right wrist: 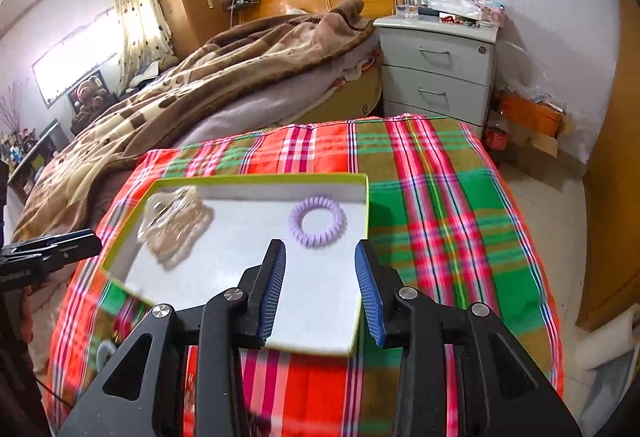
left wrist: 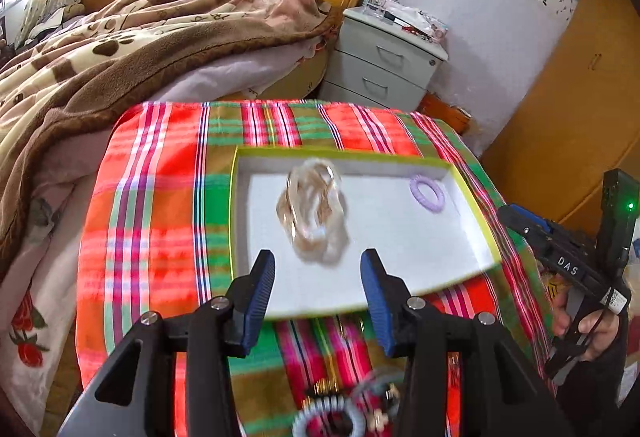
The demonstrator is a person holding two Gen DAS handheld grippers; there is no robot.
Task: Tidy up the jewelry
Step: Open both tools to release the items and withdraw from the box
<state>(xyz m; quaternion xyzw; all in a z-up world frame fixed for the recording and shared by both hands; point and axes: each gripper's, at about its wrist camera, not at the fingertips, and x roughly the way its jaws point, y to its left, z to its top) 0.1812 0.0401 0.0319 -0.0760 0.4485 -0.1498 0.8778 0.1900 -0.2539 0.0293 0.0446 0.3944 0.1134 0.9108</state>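
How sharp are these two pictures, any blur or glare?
Left wrist view: motion-smeared clear hair tie and plaid cloth; fisheye bends the room. Right wrist view: purple coil tie crisper, window blown out with glare.

The surface (right wrist: 440, 197) is covered by a plaid cloth (left wrist: 160, 197) in red, green and olive that hangs over its edges. A shallow white box (right wrist: 256, 179) with a yellow-green rim lies on the cloth, toward the far side. Near the front edge, a few small pieces of jewelry (left wrist: 340, 413) lie directly on the cloth, among them a pale coil hair tie (left wrist: 324, 419); blur hides the rest.
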